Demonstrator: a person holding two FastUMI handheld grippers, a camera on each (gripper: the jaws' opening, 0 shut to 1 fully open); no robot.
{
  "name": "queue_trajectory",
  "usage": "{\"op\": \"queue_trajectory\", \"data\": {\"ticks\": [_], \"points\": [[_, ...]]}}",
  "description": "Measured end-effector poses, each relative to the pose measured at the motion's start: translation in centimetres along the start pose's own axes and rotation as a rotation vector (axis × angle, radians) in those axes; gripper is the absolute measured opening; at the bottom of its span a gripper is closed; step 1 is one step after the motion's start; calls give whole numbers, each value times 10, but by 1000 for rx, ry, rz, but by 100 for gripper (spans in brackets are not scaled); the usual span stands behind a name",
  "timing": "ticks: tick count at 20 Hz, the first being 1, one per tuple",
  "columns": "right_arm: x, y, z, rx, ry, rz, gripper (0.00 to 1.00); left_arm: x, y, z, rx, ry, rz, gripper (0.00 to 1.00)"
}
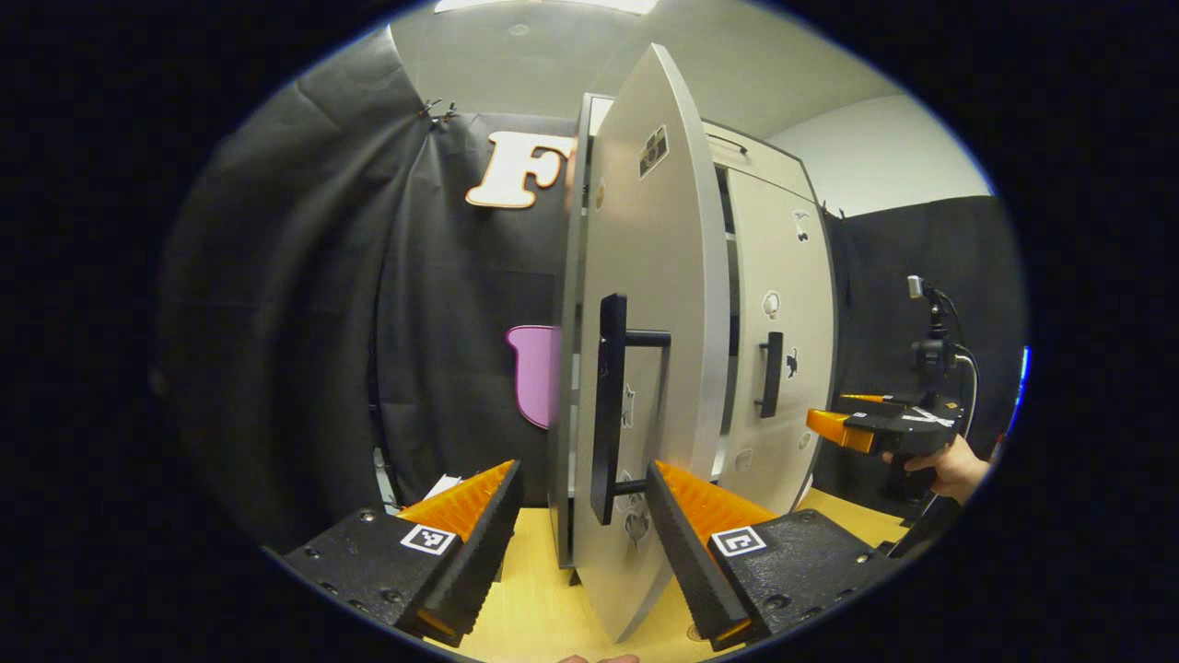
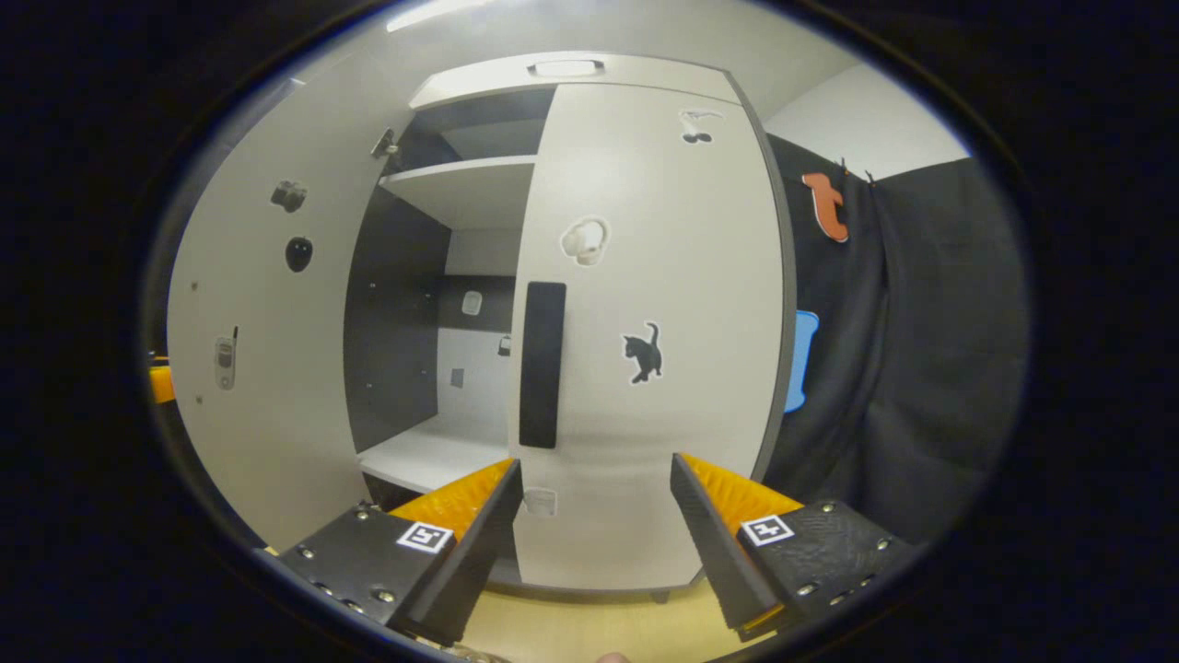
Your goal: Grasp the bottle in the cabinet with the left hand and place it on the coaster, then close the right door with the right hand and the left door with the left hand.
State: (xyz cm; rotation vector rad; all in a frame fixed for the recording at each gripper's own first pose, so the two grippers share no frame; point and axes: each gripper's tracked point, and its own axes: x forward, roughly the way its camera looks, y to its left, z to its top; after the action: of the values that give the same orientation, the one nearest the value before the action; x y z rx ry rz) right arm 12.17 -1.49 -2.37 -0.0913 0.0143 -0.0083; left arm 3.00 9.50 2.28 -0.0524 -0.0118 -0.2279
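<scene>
1. The left gripper (image 1: pixel 580 516) points level at the edge of the left door (image 1: pixel 645 304), its fingers spread wide with the door's black handle (image 1: pixel 610 405) between them, neither finger pressing on it.
2. The left door stands ajar.
3. The right gripper (image 2: pixel 594 516) faces the right door (image 2: pixel 654 322), which lies flush against the cabinet (image 2: pixel 461 193); its fingers are apart and hold nothing.
4. In the left gripper view, a hand (image 1: pixel 949 465) holds the right gripper level, near the right door.
5. Neither the bottle nor the coaster can be made out.

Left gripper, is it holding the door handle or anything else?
No, nothing is held. The left gripper is open, its fingers either side of the left door's black handle without closing on it. The right gripper is open too.
</scene>
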Motion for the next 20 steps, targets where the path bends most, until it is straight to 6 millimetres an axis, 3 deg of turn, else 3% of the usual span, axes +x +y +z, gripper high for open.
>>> {"op": "queue_trajectory", "data": {"ticks": [3, 5, 9, 13, 14, 16, 17, 19, 20], "points": [[-7, -10, -7, 16, 13, -1, 98, 11, -26, 1, 33, -1, -44, 81], [-13, -18, -8, 14, 17, -4, 98, 18, -31, -1, 80, -1, -32, 86], [-21, -42, -5, 15, 22, -24, 98, 33, -51, -8, 4, 9, -75, 81], [-26, -62, -9, 47, 35, -45, 98, 48, -72, -7, 8, 11, -100, 86], [-27, -67, -10, 53, 39, -50, 98, 53, -77, -8, 16, 11, -104, 81], [-30, -76, -11, 62, 44, -61, 98, 63, -88, -9, 20, 9, -112, 86], [-31, -81, -12, 65, 46, -66, 98, 69, -92, -10, 20, 9, -114, 81], [-37, -87, -18, 69, 48, -74, 98, 81, -100, -11, 18, 3, -112, 88], [-38, -92, -18, 68, 49, -79, 98, 87, -102, -12, 16, 4, -104, 84]]}}
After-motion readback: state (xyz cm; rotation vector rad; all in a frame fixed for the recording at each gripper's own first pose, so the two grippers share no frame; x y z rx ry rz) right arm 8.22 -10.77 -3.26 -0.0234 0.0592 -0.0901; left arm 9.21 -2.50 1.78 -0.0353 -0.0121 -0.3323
